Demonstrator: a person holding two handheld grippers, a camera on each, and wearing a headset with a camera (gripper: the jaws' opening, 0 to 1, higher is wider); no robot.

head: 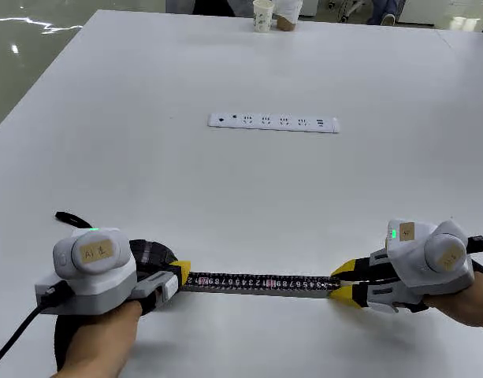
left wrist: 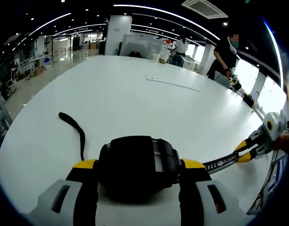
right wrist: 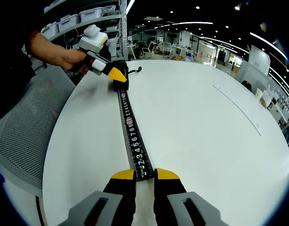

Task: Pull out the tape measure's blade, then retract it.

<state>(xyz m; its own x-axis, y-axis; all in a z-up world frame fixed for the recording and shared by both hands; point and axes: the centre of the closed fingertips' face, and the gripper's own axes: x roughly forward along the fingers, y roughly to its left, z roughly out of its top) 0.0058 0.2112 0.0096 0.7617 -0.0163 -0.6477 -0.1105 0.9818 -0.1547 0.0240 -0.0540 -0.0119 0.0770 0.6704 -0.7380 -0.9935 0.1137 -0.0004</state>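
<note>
1. Left gripper (head: 167,268) – jaws set around the black tape measure (head: 151,253) case and clamped on its two sides. The case sits on the white table (head: 225,189) at the near left.
2. Right gripper (head: 341,282) – jaws narrow, pinching the free end of the blade (head: 261,282).
3. The blade is drawn out, lying flat on the table between the two grippers.
4. In the right gripper view the blade reads 2 through 9 in white on black, then a red-boxed mark.
5. Both grippers carry tan stickers with handwriting too small to read.
6. The black wrist strap (head: 72,219) trails behind the case.
7. Far side: white power strip (head: 273,122), paper cup (head: 262,16).
</note>
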